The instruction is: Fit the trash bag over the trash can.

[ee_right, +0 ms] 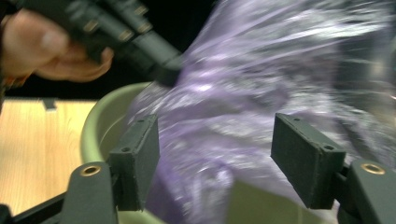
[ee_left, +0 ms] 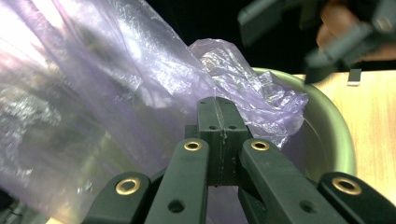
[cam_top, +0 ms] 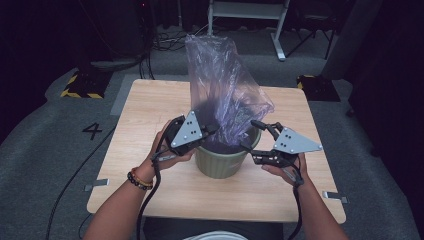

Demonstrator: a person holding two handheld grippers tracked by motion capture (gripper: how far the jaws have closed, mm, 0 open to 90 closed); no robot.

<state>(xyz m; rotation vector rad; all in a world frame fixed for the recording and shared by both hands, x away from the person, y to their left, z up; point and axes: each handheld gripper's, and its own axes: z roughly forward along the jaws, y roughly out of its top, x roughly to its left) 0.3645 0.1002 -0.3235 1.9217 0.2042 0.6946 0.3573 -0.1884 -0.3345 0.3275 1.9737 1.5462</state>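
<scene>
High view, purple bag (cam_top: 222,85) rising out of green bin (cam_top: 223,160) on table (cam_top: 150,115), left gripper (cam_top: 212,131) at its near edge, right gripper (cam_top: 255,136) beside it, left gripper view, jaws pressed together, apparently pinching bag (ee_left: 140,84) film at bin (ee_left: 334,135) rim, right gripper view, jaws wide apart, bag (ee_right: 261,93) beyond them unheld, bin (ee_right: 100,121) below.

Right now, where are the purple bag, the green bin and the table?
bag (cam_top: 220,75), high view, its upright middle.
bin (cam_top: 220,165), high view, its front wall.
table (cam_top: 150,105), high view, bare top left of the bin.
</scene>
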